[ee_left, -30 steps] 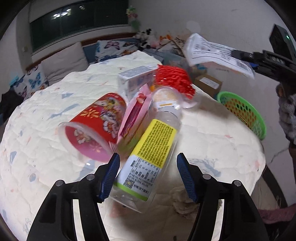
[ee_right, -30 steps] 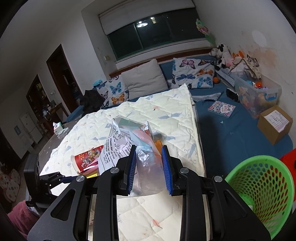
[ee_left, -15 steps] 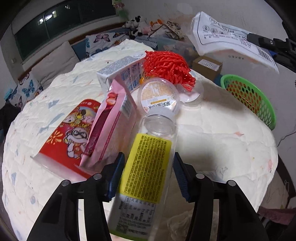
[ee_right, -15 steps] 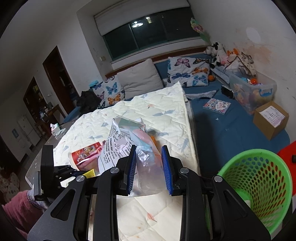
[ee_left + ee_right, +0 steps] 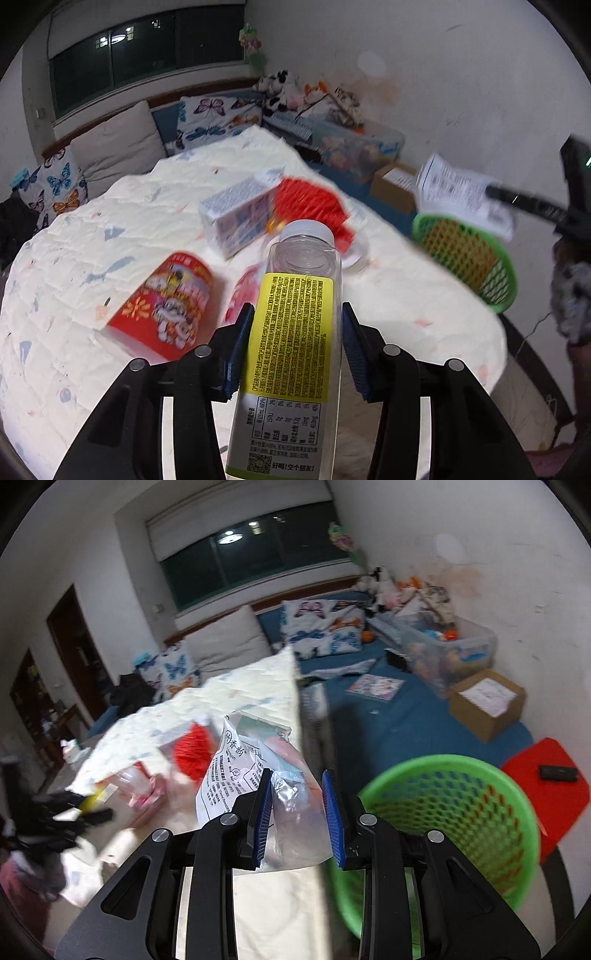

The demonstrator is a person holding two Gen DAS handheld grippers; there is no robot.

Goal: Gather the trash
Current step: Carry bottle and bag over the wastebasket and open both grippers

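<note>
Bottle (image 5: 295, 332) first: my left gripper (image 5: 297, 347) has just been closing its blue pads on this clear plastic bottle with the yellow label, and it now pinches the bottle, white cap pointing away from me, above the near end of the quilted mattress (image 5: 110, 206). Beyond it on the quilt lie a red paper cup (image 5: 166, 306) on its side, a white carton (image 5: 236, 214) and a red mesh net (image 5: 310, 206). My right gripper (image 5: 297, 812) is pressed together on a crumpled printed plastic bag (image 5: 240, 771), held over the mattress's right edge, just left of the green basket (image 5: 461, 812) on the floor.
</note>
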